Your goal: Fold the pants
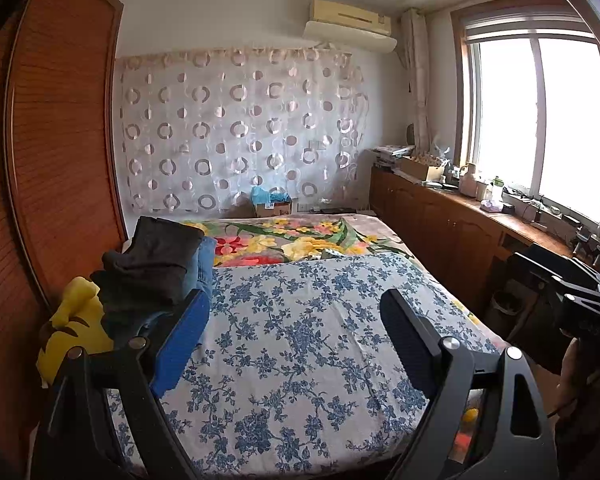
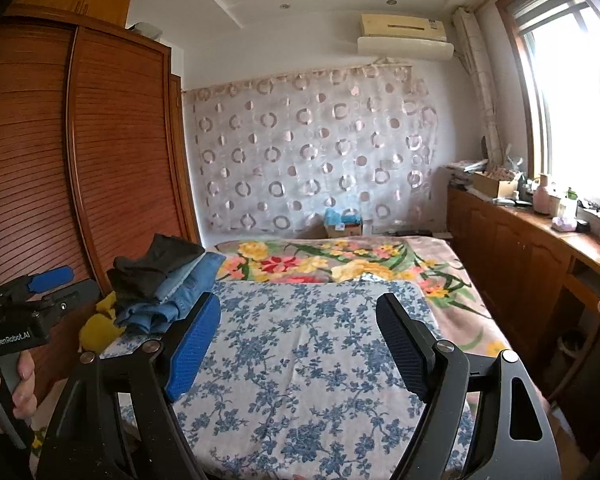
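- The left gripper (image 1: pixel 296 320) is held above the near end of the bed, its fingers spread wide apart with nothing between them; one pad is blue (image 1: pixel 180 340), the other black.
- The right gripper (image 2: pixel 300 324) hangs over the same near stretch, its fingers likewise wide apart and empty.
- In the right wrist view the left gripper shows again at the left edge, with a hand (image 2: pixel 4 388) wrapped round its grip.
- A blue-flowered sheet (image 1: pixel 300 328) covers the near part of the bed; beyond it lies a blanket with big yellow and red flowers (image 1: pixel 284 240), reaching to the far edge.
- The pants (image 2: pixel 160 276) sit as a stack at the left edge of the bed, about where the sheet meets the blanket, close to the wooden wardrobe (image 2: pixel 100 160).
- On top is a dark folded pair (image 1: pixel 156 260); under it lie blue jeans (image 2: pixel 180 292).
- The long axis of the stack runs from the near left towards the far right of the bed; the jeans stick out past the dark pair on the side facing the middle of the bed.
- Which end is waist or hem cannot be told.
- A yellow plush toy (image 1: pixel 76 332) lies just beside the stack on its near side, at the left edge.
- Neither gripper touches the stack.
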Demonstrator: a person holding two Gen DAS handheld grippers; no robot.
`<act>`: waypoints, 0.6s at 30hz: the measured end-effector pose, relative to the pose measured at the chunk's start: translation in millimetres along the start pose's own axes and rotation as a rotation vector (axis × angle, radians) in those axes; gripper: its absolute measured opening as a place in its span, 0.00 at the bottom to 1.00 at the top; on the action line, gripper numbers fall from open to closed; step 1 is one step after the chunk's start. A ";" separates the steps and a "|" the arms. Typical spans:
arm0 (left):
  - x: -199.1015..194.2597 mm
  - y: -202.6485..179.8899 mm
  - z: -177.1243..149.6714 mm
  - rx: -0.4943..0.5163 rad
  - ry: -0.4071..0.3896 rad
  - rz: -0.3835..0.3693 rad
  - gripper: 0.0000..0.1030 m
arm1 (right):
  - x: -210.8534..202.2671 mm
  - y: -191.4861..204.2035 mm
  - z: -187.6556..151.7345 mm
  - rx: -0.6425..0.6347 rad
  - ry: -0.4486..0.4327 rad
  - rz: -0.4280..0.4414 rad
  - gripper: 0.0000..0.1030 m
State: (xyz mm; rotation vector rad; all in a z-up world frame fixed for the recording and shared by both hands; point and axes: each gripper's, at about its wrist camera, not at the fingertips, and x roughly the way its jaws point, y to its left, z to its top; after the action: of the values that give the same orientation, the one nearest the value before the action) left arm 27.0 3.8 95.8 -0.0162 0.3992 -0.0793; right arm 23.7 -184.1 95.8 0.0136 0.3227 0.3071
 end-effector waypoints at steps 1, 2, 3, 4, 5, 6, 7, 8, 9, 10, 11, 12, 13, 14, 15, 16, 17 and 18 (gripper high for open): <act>0.6 0.3 0.2 -0.002 0.002 0.001 0.85 | 0.2 1.4 -1.3 -0.004 0.001 -0.001 0.79; 0.2 0.1 -0.2 -0.003 0.001 0.002 0.85 | 1.2 4.3 -2.0 -0.004 0.002 -0.003 0.79; 0.9 0.4 -0.3 -0.003 0.000 0.001 0.85 | 1.1 4.2 -3.2 -0.004 0.003 -0.002 0.79; 0.9 0.1 -0.6 -0.002 0.001 0.002 0.85 | 1.8 4.4 -3.2 -0.005 0.003 -0.001 0.79; 1.3 0.7 -0.7 -0.001 0.002 0.002 0.85 | 1.9 5.7 -3.4 -0.007 0.002 -0.002 0.79; 0.4 -0.6 -1.6 0.001 0.003 0.004 0.85 | 2.0 4.5 -3.4 -0.008 0.001 -0.005 0.79; -1.5 -1.8 -1.2 0.001 0.003 0.006 0.85 | 1.0 4.6 -3.9 -0.009 0.000 -0.006 0.79; -2.4 -2.7 -1.6 0.002 0.003 0.009 0.85 | 1.3 5.8 -4.1 -0.009 0.000 -0.005 0.79; -3.9 -2.3 -1.6 0.001 0.003 0.010 0.85 | 1.0 3.4 -4.0 -0.008 0.000 -0.006 0.79; -5.1 -2.8 -2.0 0.000 0.003 0.010 0.85 | 1.0 3.4 -3.8 -0.008 0.000 -0.006 0.79; -4.7 -2.5 -1.8 0.000 0.002 0.008 0.85 | 1.1 3.7 -3.8 -0.010 -0.001 -0.006 0.79; -3.9 -2.2 -1.7 0.000 0.003 0.008 0.85 | 1.4 3.9 -3.9 -0.011 0.000 -0.006 0.79; -4.1 -2.3 -1.8 0.001 0.002 0.008 0.85 | 0.7 2.3 -3.8 -0.010 0.001 -0.005 0.79; -4.5 -2.7 -2.0 0.002 0.002 0.007 0.85 | 0.8 2.6 -3.8 -0.010 0.001 -0.006 0.79; -4.0 -2.2 -1.7 0.003 0.002 0.008 0.85 | 0.0 1.6 -3.8 -0.009 0.000 -0.007 0.79; -4.1 -2.1 -1.9 0.002 0.002 0.011 0.85 | -0.1 1.1 -3.7 -0.008 0.000 -0.007 0.79; -3.9 -2.0 -1.9 0.002 0.002 0.009 0.85 | 0.0 1.2 -3.5 -0.007 0.000 -0.007 0.79; -4.0 -1.9 -2.0 0.002 0.002 0.008 0.85 | -1.7 -1.4 -3.5 -0.006 0.000 -0.006 0.79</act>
State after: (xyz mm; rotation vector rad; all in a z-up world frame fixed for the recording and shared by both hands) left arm 22.4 2.2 95.5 -0.0125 0.4013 -0.0718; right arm 21.5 -186.1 93.0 0.0063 0.3219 0.3023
